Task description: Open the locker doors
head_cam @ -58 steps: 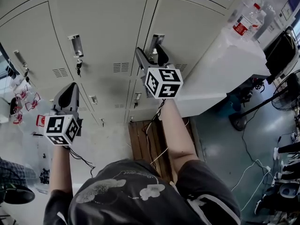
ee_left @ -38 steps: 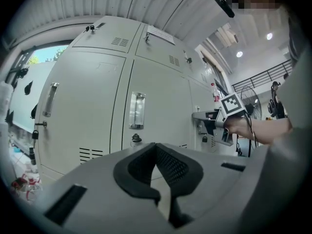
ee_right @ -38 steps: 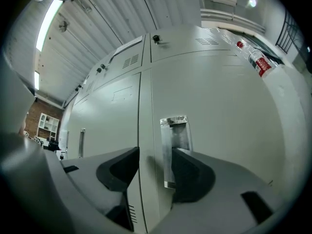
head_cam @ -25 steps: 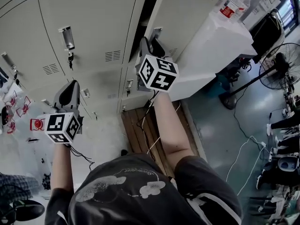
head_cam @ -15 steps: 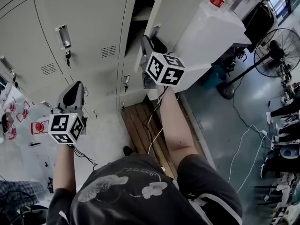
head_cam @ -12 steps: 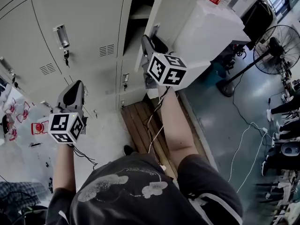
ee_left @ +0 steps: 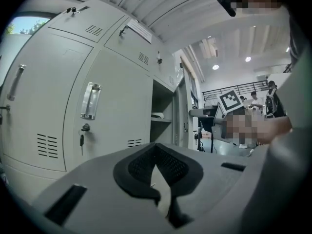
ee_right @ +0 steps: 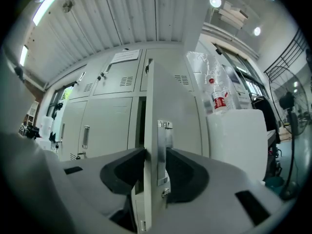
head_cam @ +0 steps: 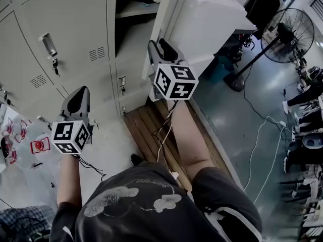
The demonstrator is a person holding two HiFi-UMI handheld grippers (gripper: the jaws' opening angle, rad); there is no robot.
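The grey locker door (ee_right: 178,126) stands swung out, seen edge-on in the right gripper view. My right gripper (ee_right: 156,165) is closed over its free edge: one pad lies on the inner face, the other on the metal handle plate (ee_right: 164,152), and the jaws are opening slightly. From the head view the right gripper (head_cam: 160,48) is at that door (head_cam: 162,14), beside the dark open compartment (head_cam: 132,21). My left gripper (head_cam: 79,94) hangs lower left, shut and empty, away from the closed doors. In the left gripper view its pads (ee_left: 157,155) meet at the tips, facing a closed door handle (ee_left: 90,100).
A white cabinet (head_cam: 214,19) stands right of the open door, with a water bottle (ee_right: 219,99) on top. A fan (head_cam: 288,34) and cables lie on the floor at right. A wooden pallet (head_cam: 151,127) sits below the lockers. Keys (ee_left: 81,139) hang from the closed door.
The right-hand locker door has swung from closed to wide open, showing a dark shelf inside. My right gripper has come outward with it. The left gripper has barely moved.
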